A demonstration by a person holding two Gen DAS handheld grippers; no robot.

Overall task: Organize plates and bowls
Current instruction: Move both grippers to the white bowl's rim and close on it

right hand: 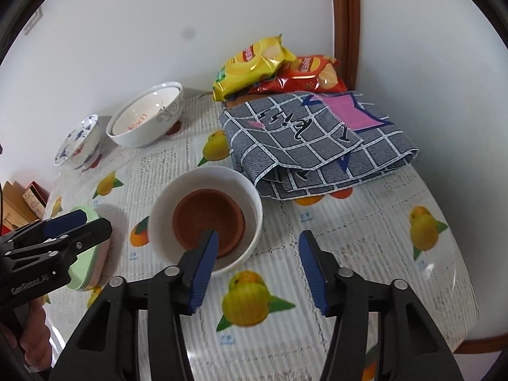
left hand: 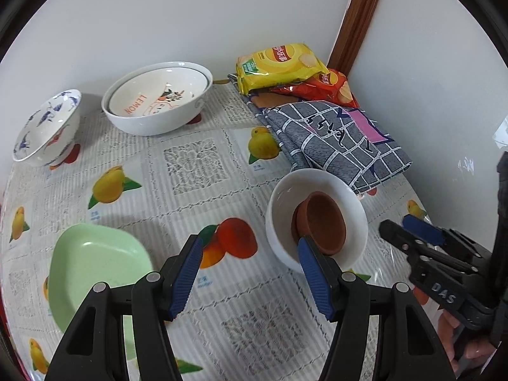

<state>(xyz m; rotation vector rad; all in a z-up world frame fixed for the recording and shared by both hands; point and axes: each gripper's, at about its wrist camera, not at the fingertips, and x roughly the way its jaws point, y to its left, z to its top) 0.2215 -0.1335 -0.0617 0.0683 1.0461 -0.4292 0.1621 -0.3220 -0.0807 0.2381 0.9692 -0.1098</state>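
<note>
From the left wrist view, the left hand-held gripper [left hand: 250, 254] hangs over the surface [left hand: 190, 197] with its jaws apart and nothing between them. Its right blue pad sits in front of the near rim of the white bowl [left hand: 317, 219], which holds a brown clay bowl [left hand: 320, 222] and stands just near of the folded checked cloth [left hand: 336, 139]. A green plate [left hand: 95, 270] lies at the near left. Far left stands a blue-patterned bowl [left hand: 47, 127], tilted, and beside it a large white bowl [left hand: 158, 98] with a "LEMON" bowl nested inside. Yellow and red snack bags [left hand: 285, 66] rest in the far corner. The right hand-held gripper [left hand: 409, 231] shows at the right edge.

From the right wrist view, the right hand-held gripper [right hand: 258, 247] is open and empty; its left pad overlaps the near edge of the white bowl [right hand: 206, 216] and the brown clay bowl [right hand: 209, 219], whether touching I cannot tell. The left hand-held gripper [right hand: 85, 225] hovers over the green plate [right hand: 92, 270] at the left, a pink layer showing beneath it. The checked cloth [right hand: 317, 146] lies just beyond the bowl
</note>
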